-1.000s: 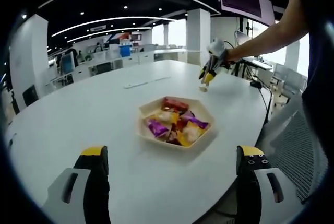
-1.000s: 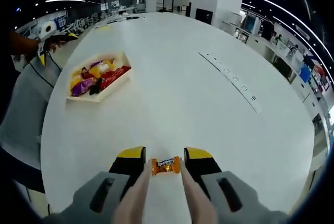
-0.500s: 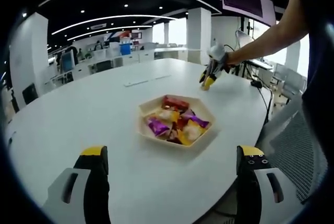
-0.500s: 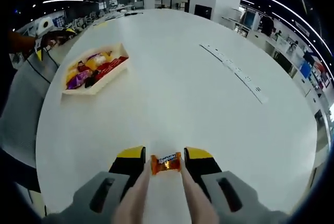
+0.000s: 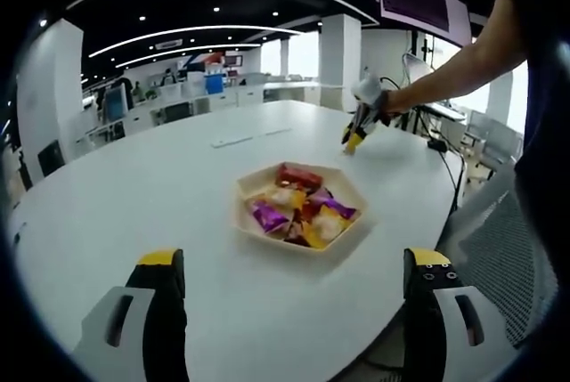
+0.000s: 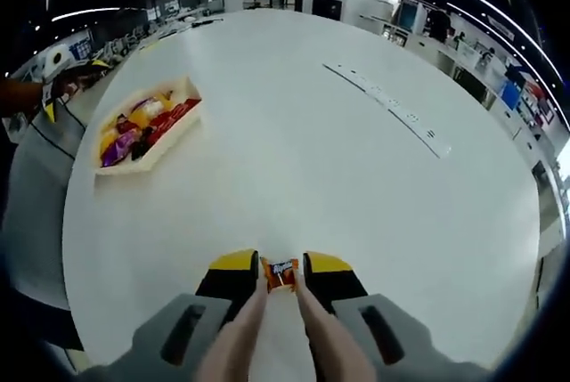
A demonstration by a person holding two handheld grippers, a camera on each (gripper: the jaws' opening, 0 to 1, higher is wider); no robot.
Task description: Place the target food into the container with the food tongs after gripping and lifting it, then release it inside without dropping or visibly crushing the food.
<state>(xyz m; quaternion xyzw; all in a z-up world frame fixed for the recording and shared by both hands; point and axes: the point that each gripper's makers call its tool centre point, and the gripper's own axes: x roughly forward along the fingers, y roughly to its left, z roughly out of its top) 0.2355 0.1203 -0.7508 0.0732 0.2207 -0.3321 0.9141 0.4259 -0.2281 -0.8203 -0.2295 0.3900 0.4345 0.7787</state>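
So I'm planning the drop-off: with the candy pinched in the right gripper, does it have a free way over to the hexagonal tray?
Probably yes. The right gripper holds the orange candy, and only bare white table lies between it and the tray. The left gripper waits open, short of the tray.

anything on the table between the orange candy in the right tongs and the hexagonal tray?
Nothing visible. The orange wrapped candy sits pinched between the tong tips at the right gripper; bare white table runs from there to the beige hexagonal tray of wrapped snacks.
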